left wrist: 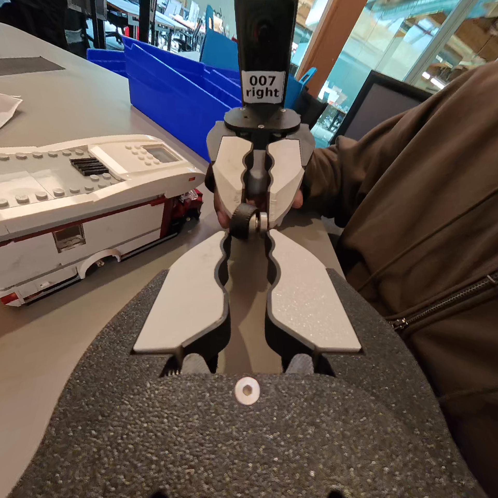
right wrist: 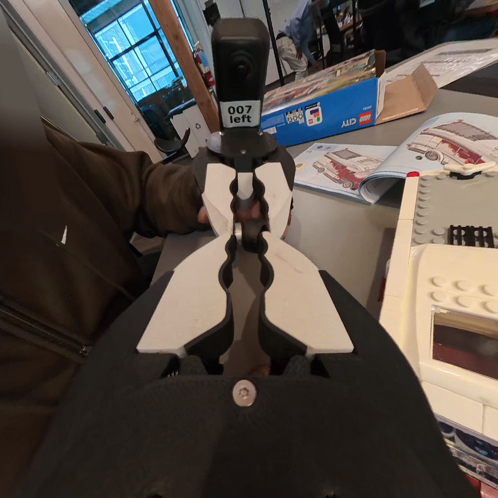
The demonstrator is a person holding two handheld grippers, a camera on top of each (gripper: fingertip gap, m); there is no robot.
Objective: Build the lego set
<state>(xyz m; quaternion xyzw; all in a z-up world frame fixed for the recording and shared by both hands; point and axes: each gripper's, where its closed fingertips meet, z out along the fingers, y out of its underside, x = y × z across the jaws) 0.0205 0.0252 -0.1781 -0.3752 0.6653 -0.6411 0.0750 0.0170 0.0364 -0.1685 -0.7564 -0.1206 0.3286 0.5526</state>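
Note:
A small toy wheel (left wrist: 246, 223), a black tyre with a grey rim, hangs above the grey table (left wrist: 67, 102) between my two grippers, which meet tip to tip. My left gripper (left wrist: 247, 235) is shut on it, with the tyre at its left fingertip and the rim at its right. My right gripper (right wrist: 247, 238) comes from the opposite side and is shut on the same wheel (right wrist: 250, 237), with the rim at its left fingertip. A white and dark red brick-built camper van (left wrist: 80, 215) stands on the table beside them; it also shows in the right wrist view (right wrist: 444, 296).
Blue plastic bins (left wrist: 175, 89) stand behind the camper. A blue toy box (right wrist: 323, 107) and an open instruction booklet (right wrist: 377, 167) lie farther back. A person's brown jacket (left wrist: 417, 215) fills one side. A dark monitor (left wrist: 377, 107) stands behind it. Only a small space, under 4 cm, lies between the two pairs of fingers.

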